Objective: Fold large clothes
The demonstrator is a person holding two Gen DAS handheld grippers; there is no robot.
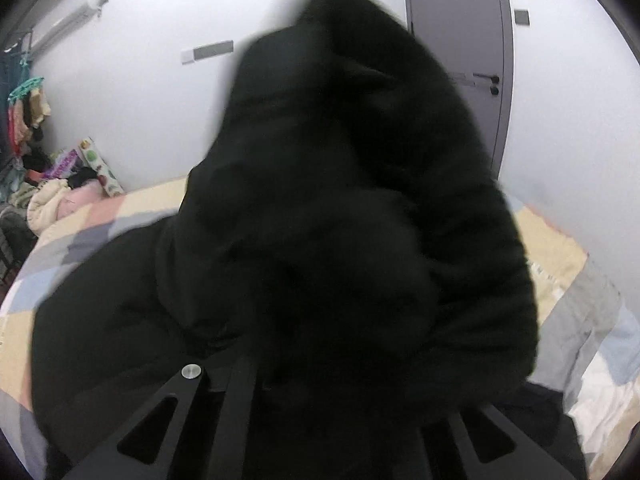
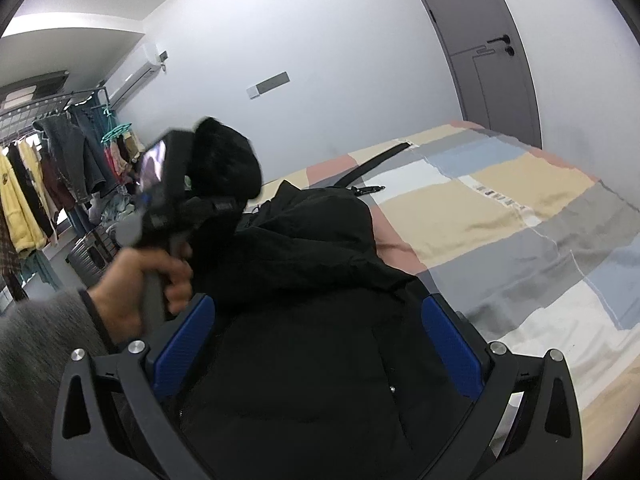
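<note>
A large black padded coat [image 2: 312, 280] lies on the patchwork bed [image 2: 520, 208]. In the left wrist view a thick fold of the coat [image 1: 340, 200] rises in front of the lens and hides my left gripper's fingertips. Seen from the right wrist view, my left gripper [image 2: 224, 184] is lifted above the coat with black cloth bunched between its fingers. My right gripper [image 2: 316, 336] is open, its blue pads [image 2: 448, 344] standing either side of the coat's body, low over it. A black belt [image 2: 372, 168] lies on the bed beyond the coat.
A clothes rack with hanging garments [image 2: 48, 184] stands left of the bed. Piled clothes and boxes [image 1: 60, 184] sit at the bed's far left corner. A grey door [image 2: 492, 52] is in the white wall behind. The bed's right half shows bare quilt.
</note>
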